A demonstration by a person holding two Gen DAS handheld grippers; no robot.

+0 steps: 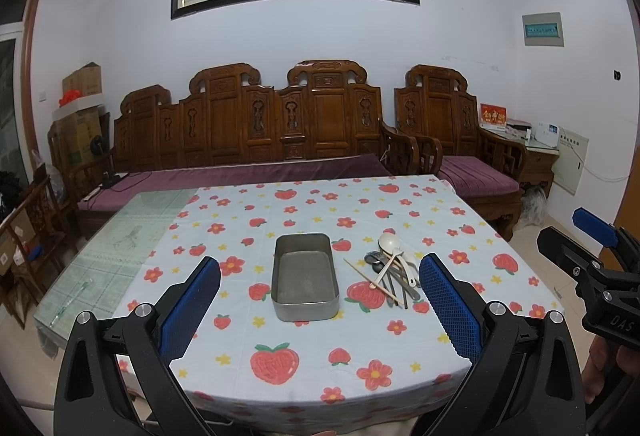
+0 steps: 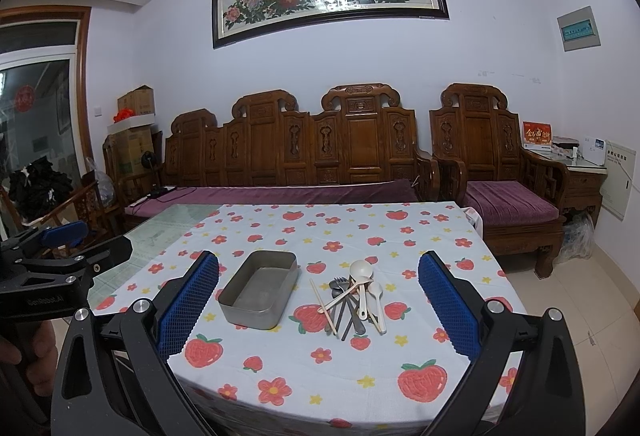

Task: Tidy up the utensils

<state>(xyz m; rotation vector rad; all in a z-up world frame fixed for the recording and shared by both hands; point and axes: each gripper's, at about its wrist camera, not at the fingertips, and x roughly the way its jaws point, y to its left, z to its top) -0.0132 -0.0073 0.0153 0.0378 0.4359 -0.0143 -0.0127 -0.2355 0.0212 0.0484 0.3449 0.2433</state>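
An empty metal tin (image 1: 305, 276) (image 2: 261, 290) sits on the strawberry tablecloth (image 1: 280, 368). To its right lies a pile of utensils (image 1: 390, 272) (image 2: 354, 296): white plastic spoons (image 2: 362, 272), dark metal cutlery and wooden chopsticks (image 1: 372, 282). My left gripper (image 1: 320, 300) is open and empty, held above the table's near edge facing the tin. My right gripper (image 2: 318, 296) is open and empty, facing the tin and pile. Each gripper shows in the other's view, the right one (image 1: 600, 260) and the left one (image 2: 60, 256).
A bare glass tabletop (image 1: 112, 248) lies left of the cloth. A carved wooden sofa (image 1: 260, 132) with purple cushions stands behind the table, an armchair (image 1: 460, 140) at its right. Cardboard boxes (image 1: 80, 116) stack at the far left. Tiled floor (image 2: 580, 316) lies to the right.
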